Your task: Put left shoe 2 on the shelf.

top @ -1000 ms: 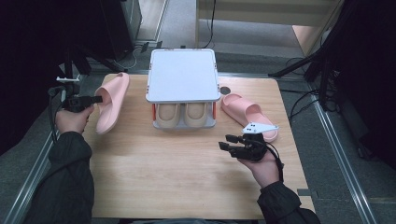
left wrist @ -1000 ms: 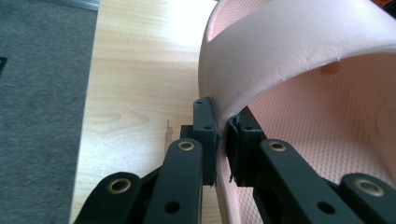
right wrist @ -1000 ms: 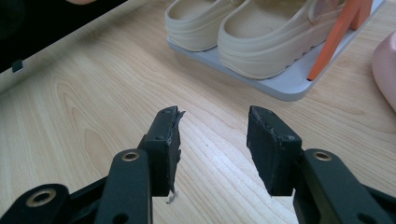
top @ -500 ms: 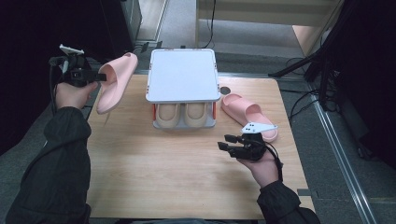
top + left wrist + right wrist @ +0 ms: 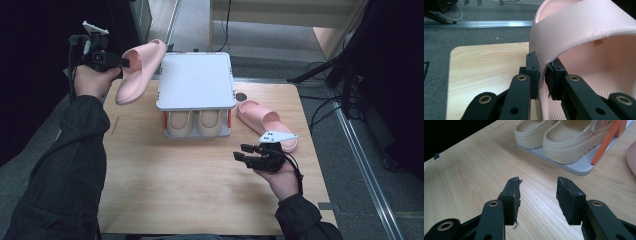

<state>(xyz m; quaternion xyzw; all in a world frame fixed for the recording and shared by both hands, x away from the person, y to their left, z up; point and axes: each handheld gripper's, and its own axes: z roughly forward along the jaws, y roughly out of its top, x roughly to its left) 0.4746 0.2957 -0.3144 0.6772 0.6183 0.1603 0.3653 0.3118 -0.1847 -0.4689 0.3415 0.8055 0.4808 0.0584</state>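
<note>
My left gripper (image 5: 122, 63) is shut on a pink slipper (image 5: 137, 70) and holds it in the air beyond the table's far left corner, toe end up and tilted toward the rack. In the left gripper view the jaws (image 5: 542, 75) pinch the slipper's (image 5: 584, 30) side wall between them. A second pink slipper (image 5: 265, 122) lies flat on the table to the right of the rack. My right gripper (image 5: 243, 152) hovers low over the table just in front of that slipper. Its jaws (image 5: 537, 195) stand open with only bare wood between them.
A small two-level shoe rack with a white top (image 5: 196, 80) stands at the table's far middle. A pair of beige clogs (image 5: 195, 122) sits on its lower shelf (image 5: 584, 168). The wooden table (image 5: 190, 190) stretches toward the near edge; cables lie on the floor at right.
The left hand has lifted the pink slipper off the table's left side, up and toward the far left corner. The right hand and its gripper have kept still.
</note>
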